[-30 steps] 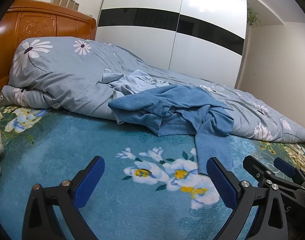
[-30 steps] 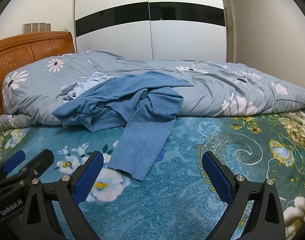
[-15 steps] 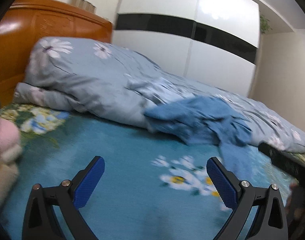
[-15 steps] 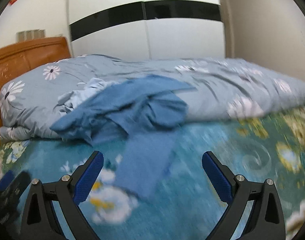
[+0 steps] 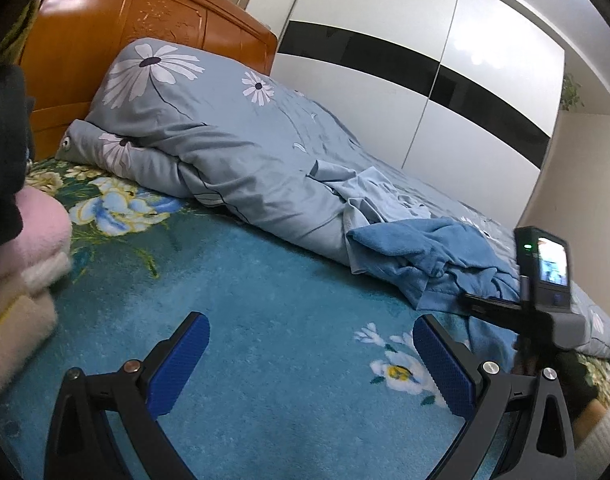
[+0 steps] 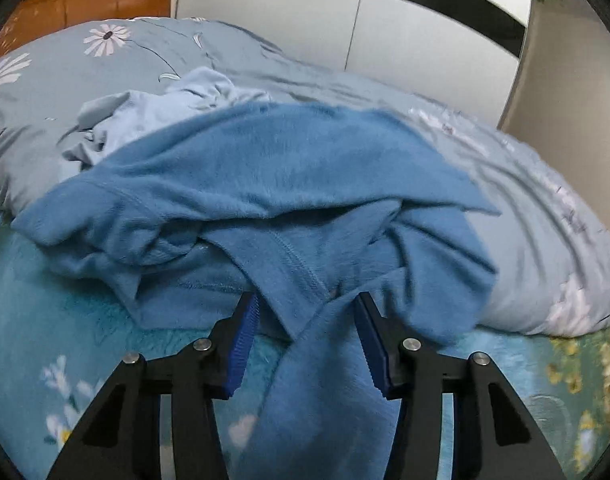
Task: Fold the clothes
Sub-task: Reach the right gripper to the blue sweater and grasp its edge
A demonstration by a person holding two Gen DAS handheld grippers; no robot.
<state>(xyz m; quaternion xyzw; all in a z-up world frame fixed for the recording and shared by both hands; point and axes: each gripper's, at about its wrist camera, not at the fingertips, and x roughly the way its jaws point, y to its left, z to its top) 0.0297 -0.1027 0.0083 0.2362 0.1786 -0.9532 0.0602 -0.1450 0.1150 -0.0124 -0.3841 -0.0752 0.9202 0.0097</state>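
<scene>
The right gripper [image 6: 307,330] is closing, with a fold of the crumpled blue fleece garment [image 6: 265,184] between its pads, not yet pressed. Beside that garment, the left gripper [image 5: 311,364] hangs wide open and empty over the teal floral bed cover [image 5: 265,312].

My left claw [image 5: 311,364] and right claw [image 6: 307,346] are black frames with ribbed blue pads [image 6: 241,348] and silver screws [image 5: 489,367].

Both cameras are looking down across the bed [image 5: 265,340] toward the wardrobe [image 5: 405,92]. The left one is sitting well back from the blue sweater [image 5: 437,256]; the right one is hovering just before that sweater [image 6: 289,184]. The 2 views are sharing sweater, quilt [image 6: 525,200] and wardrobe.
</scene>
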